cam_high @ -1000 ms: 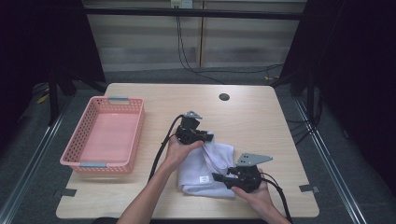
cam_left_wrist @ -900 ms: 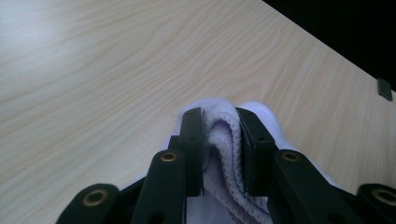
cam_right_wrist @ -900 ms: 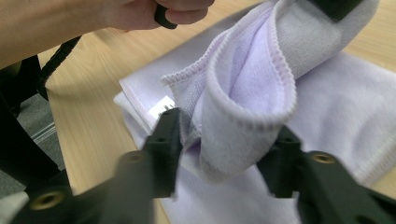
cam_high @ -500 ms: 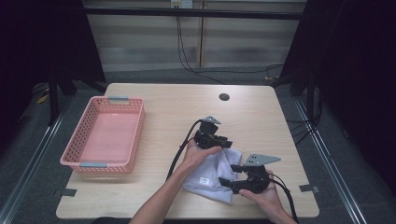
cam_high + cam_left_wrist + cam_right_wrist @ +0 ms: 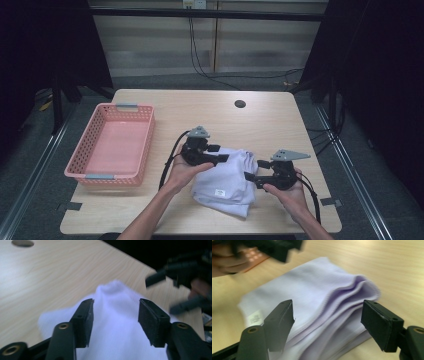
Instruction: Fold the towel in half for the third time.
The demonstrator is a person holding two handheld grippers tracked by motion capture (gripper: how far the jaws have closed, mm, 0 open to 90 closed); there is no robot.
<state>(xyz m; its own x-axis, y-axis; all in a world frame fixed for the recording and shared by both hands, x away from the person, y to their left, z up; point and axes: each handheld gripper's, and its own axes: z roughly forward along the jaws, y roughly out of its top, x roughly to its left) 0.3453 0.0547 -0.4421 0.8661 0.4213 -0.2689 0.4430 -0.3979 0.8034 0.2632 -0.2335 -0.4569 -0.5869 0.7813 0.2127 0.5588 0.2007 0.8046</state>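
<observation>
Both grippers have shifted since a second ago: the left one swung right and back, and the folded cloth (image 5: 226,180) now sits slightly rumpled and angled between them.

That pale lilac cloth, folded in several layers with a small label showing, lies on the table (image 5: 280,120) toward its 5 o'clock part. The left gripper (image 5: 222,159), at the cloth's 11 o'clock corner, has jaws spread wide over a raised hump of fabric without pinching it. The right gripper (image 5: 250,177), at the 3 o'clock edge, is likewise wide open, facing the stacked fold edges.

Judging from this, the step is taking hold of the bundle. To do it well, each side should bite all layers together, low and square, before lifting. The pink basket (image 5: 80,167) waits empty at 9 o'clock.
</observation>
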